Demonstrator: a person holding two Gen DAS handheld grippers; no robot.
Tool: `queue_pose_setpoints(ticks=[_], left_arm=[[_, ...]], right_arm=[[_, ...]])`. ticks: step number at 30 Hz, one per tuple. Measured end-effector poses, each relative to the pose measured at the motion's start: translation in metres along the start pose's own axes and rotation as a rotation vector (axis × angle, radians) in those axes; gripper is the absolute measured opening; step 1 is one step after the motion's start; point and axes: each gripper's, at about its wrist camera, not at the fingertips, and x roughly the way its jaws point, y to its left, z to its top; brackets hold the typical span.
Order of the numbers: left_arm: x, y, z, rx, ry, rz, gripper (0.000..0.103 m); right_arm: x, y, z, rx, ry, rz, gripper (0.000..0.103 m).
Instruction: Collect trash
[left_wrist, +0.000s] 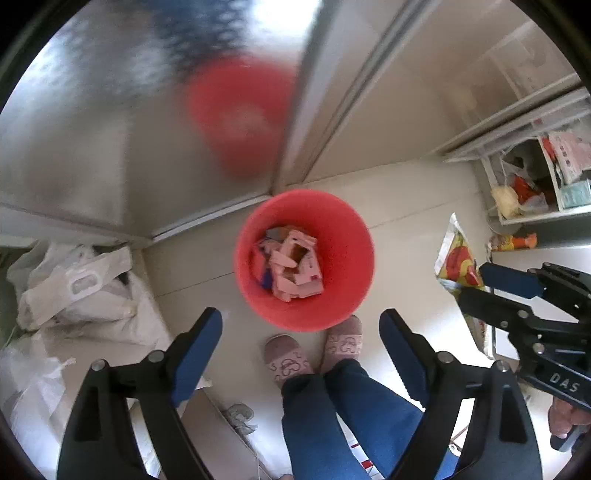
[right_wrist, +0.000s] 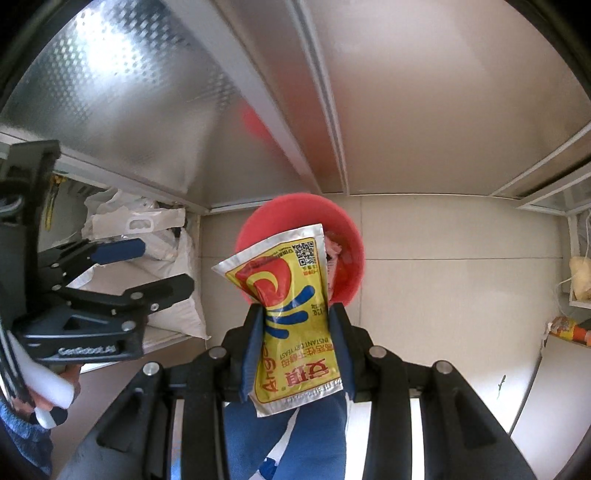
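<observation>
One light, crinkly yellow foil yeast sachet (right_wrist: 295, 314) sits clenched mid-body between the right gripper's (right_wrist: 297, 343) pads, above the round red plastic bin (right_wrist: 352, 243); the left gripper (left_wrist: 301, 354) gapes empty.

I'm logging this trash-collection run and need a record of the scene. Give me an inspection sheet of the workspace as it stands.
Surface: pale tiled floor, in a corner by metal-faced panels.
Job's things: red bin upright on the floor, pink and white scraps inside; yellow yeast packet above the bin.
Clutter: white plastic bags left of the bin; shelf of packets and bags on the right.
Grippers: left gripper open and empty, over the bin; right gripper shut on the yeast packet.
Cables: nothing seen.
Surroundings: person's pink slippers beside the bin, blue trouser legs below.
</observation>
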Motion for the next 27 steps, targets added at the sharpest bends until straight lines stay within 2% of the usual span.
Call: queue_pose_setpoints(ticks=[3,7,18,21,23,27], left_arm=[[-0.001,0.014,-0.004,-0.022,-0.001,0.041,0.086],[0.012,0.036,-0.006,-0.070,0.010,0.051,0.086],[0.048,0.061,-0.014,-0.118,0.024,0.069,0.086],[0.044,0.058,-0.017,-0.114,0.023,0.077,0.086],[0.039,0.055,-0.018,-0.109,0.024,0.084,0.086],[0.014,0.049,-0.019,-0.108,0.015,0.096,0.086]], right_arm=[[0.010,0.010,0.005,-0.014,0.012,0.013,0.034],[0.026,0.022,0.013,-0.038,0.026,0.020,0.035],[0.071,0.033,0.018,-0.113,0.038,-0.045,0.040],[0.073,0.034,0.016,-0.115,0.055,-0.023,0.050],[0.070,0.033,0.015,-0.116,0.050,-0.029,0.072],[0.048,0.043,0.013,-0.149,-0.002,-0.091,0.078]])
